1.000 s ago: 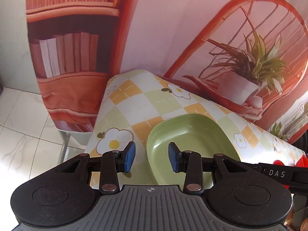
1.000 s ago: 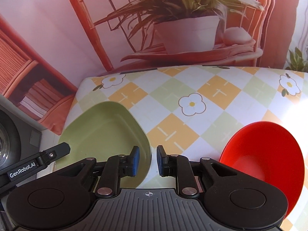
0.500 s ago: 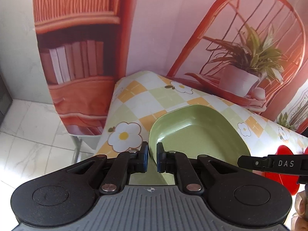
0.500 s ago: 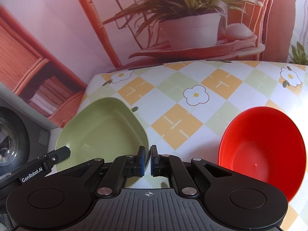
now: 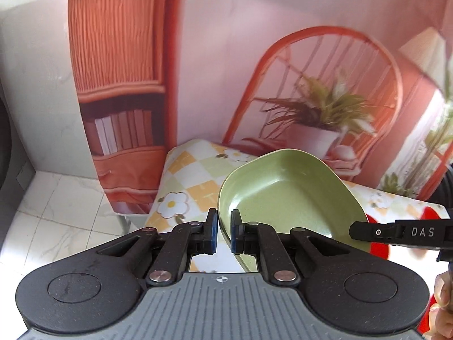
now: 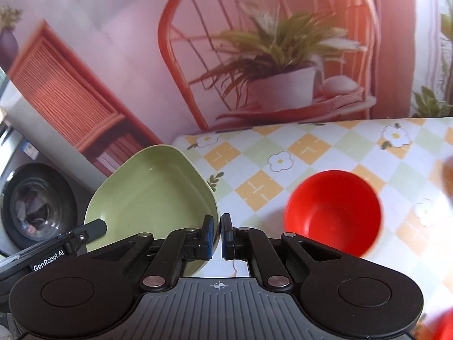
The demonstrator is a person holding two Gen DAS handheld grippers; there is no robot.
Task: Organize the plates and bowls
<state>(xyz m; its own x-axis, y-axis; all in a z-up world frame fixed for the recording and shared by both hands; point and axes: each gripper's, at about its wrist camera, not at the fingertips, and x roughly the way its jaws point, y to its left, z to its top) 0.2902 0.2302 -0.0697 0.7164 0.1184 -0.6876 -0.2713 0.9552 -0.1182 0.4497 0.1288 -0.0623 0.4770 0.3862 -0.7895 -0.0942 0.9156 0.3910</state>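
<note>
A pale green, rounded-square plate (image 5: 286,198) hangs tilted above the table's left end, held at two places on its near rim. My left gripper (image 5: 223,235) is shut on the rim. In the right wrist view the same green plate (image 6: 153,192) sits to the left, and my right gripper (image 6: 216,238) is shut on its right-hand rim. A red bowl (image 6: 334,212) stands upright and empty on the checked tablecloth (image 6: 311,147), to the right of the plate. Only a sliver of the red bowl (image 5: 378,250) shows in the left wrist view.
A printed backdrop of a chair and a potted plant (image 6: 277,65) hangs behind the table. A washing machine (image 6: 34,206) stands off the table's left end, above tiled floor (image 5: 56,212). Another red item (image 6: 444,325) peeks in at the lower right corner.
Both grippers closed on the green plate's rim. The plate, flat on the cloth a second ago, has risen and tilted. Both cameras have drawn up and back from the table.
</note>
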